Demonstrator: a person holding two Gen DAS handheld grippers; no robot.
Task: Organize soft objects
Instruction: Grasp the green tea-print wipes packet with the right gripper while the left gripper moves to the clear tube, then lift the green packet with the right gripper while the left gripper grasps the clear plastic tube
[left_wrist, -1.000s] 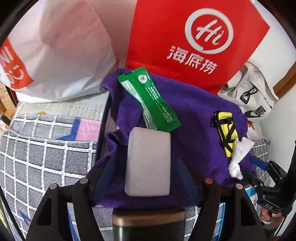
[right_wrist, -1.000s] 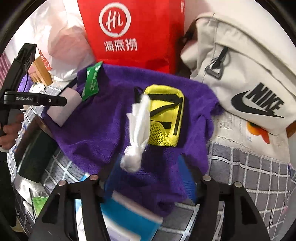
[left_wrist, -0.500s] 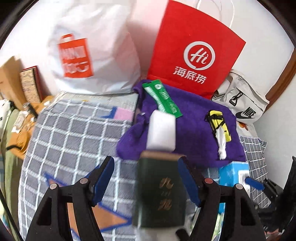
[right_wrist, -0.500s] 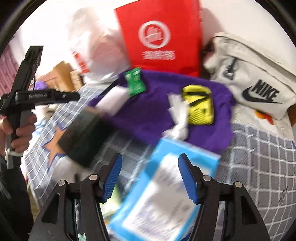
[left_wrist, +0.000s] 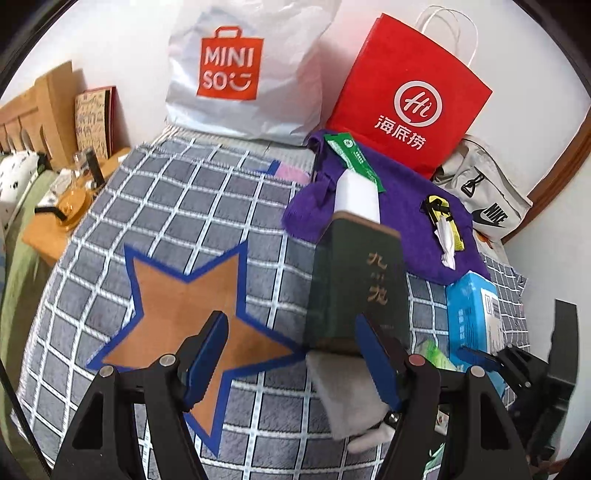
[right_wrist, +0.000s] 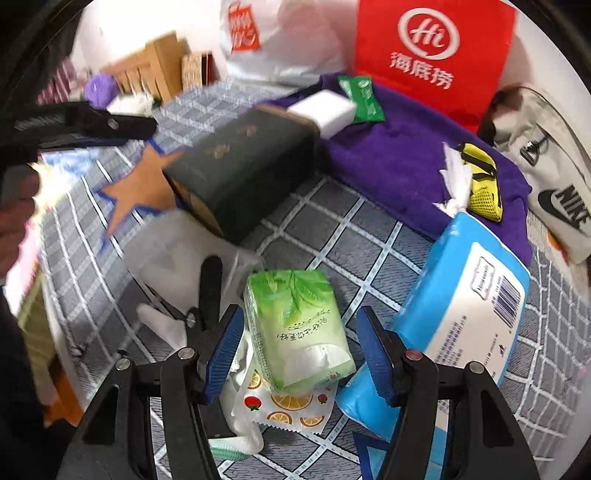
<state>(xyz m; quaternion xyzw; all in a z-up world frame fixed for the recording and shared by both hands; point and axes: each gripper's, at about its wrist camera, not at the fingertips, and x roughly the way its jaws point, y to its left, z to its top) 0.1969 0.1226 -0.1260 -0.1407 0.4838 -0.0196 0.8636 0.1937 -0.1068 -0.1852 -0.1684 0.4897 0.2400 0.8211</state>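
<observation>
While both grippers hang over the checked blanket (left_wrist: 177, 206) with their jaws spread and nothing pinched, the likely step is picking the next soft thing. The right gripper (right_wrist: 299, 350) frames the green tissue pack (right_wrist: 295, 328), which lies between its pads without visible contact. To grip well, I would come down straight, centre the pack, and close across its narrow sides, gently, since it will squash. The wrapper (right_wrist: 291, 406) underneath and the scissors (right_wrist: 199, 314) just beside could get caught, so keep the fingers clear of both.

The left gripper (left_wrist: 291, 354) hovers over the star (left_wrist: 184, 310), empty; the dark box (left_wrist: 354, 280) stands close to its right finger.

On the purple towel (left_wrist: 406, 206) lie a white block (left_wrist: 358, 195), a green sachet (left_wrist: 354, 158), a yellow pouch (right_wrist: 480, 181) and a twisted tissue (right_wrist: 454, 184). The blue pack (right_wrist: 465, 310) rests beside it. Behind, the red bag (left_wrist: 410, 103), white bag (left_wrist: 243, 70) and grey bag (left_wrist: 484, 195) show nothing of their contents.
</observation>
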